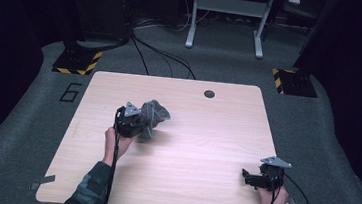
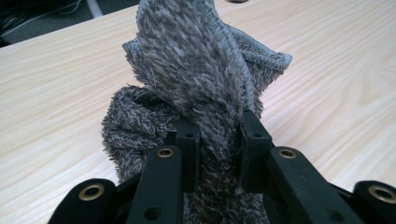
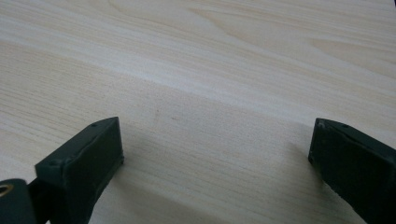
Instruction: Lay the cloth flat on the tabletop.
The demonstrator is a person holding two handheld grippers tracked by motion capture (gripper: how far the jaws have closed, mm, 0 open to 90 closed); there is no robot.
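Left claw point(image 1: 141, 123) clamped on grey cloth point(image 1: 153, 115) over wooden table point(image 1: 201, 134); right claw point(image 1: 246, 177) near edge.

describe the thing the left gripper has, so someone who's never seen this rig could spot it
On the light wooden table, look left of centre, where the left gripper is. Its jaws are shut on a bunched grey fuzzy cloth with a stitched hem. It is the only soft thing on the table; the right gripper is open over bare wood.
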